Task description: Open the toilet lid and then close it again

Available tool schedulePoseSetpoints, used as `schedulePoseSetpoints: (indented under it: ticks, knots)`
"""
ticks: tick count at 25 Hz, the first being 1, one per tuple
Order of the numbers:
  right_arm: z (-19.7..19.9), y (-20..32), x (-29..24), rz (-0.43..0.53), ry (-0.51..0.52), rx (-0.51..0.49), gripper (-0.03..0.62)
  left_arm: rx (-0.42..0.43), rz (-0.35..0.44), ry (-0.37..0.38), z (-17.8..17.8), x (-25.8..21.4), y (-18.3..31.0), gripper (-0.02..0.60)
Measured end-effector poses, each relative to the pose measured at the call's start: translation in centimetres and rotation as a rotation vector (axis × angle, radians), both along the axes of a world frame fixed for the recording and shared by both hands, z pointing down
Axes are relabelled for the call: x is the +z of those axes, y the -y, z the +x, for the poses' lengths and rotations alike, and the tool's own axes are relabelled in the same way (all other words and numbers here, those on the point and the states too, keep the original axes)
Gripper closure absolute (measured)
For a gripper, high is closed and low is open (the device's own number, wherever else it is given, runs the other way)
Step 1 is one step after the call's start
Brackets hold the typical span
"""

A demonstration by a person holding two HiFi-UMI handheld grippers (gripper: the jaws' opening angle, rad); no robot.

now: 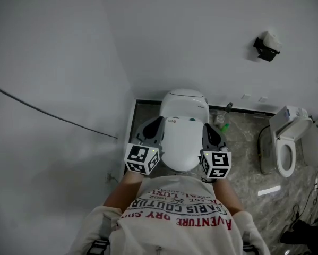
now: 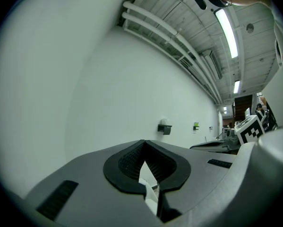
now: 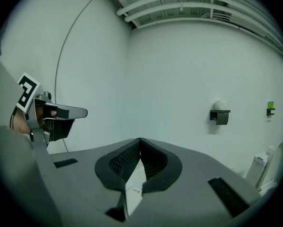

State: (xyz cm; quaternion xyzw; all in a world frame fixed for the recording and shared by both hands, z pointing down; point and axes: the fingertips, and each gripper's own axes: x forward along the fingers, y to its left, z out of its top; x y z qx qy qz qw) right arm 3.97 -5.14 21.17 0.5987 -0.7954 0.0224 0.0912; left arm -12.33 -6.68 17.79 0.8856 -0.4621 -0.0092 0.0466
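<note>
White walls cornered the toilet (image 1: pixel 186 106), whose lid (image 1: pixel 181 142) sat between the left tongs (image 1: pixel 159 122) and right tongs (image 1: pixel 207 127). Both tongs were fully closed, nothing pinched in either. The lid looked partly raised, so opening seemed under way, and closing was still left.

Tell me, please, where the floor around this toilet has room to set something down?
Bare: the stone floor between the near toilet and the second toilet on the right. Crowded: the narrow strip along the left wall, small items behind the near toilet's right side, cables lower right.
</note>
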Motion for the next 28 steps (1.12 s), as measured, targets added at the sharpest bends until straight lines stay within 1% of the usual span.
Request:
schedulePoseSetpoints:
  ticks: [4, 8, 14, 18, 23, 28]
  knots:
    - [-0.3, -0.2, -0.4, 0.019, -0.004, 0.004, 0.579, 0.010, 0.005, -0.007, -0.1, -0.5, -0.2, 0.574]
    - [-0.3, -0.3, 0.8, -0.003, -0.006, 0.011, 0.579, 0.023, 0.008, -0.002, 0.0, 0.4, -0.6, 0.574]
    - [-0.8, -0.9, 1.8, -0.017, -0.013, 0.008, 0.579, 0.025, -0.016, -0.011, -0.5, 1.8, -1.0, 0.574]
    - [-0.4, -0.8, 1.8, -0.030, -0.011, 0.015, 0.579, 0.026, -0.027, -0.014, -0.3, 1.8, -0.7, 0.574]
    - [-0.5, -0.4, 2.2, -0.020, -0.050, 0.022, 0.579, 0.035, -0.031, 0.000, -0.3, 2.6, -0.4, 0.574]
    - [-1.3, 0.2, 2.4, -0.028, -0.048, 0.013, 0.579, 0.029, -0.043, 0.010, -0.8, 3.2, 0.2, 0.574]
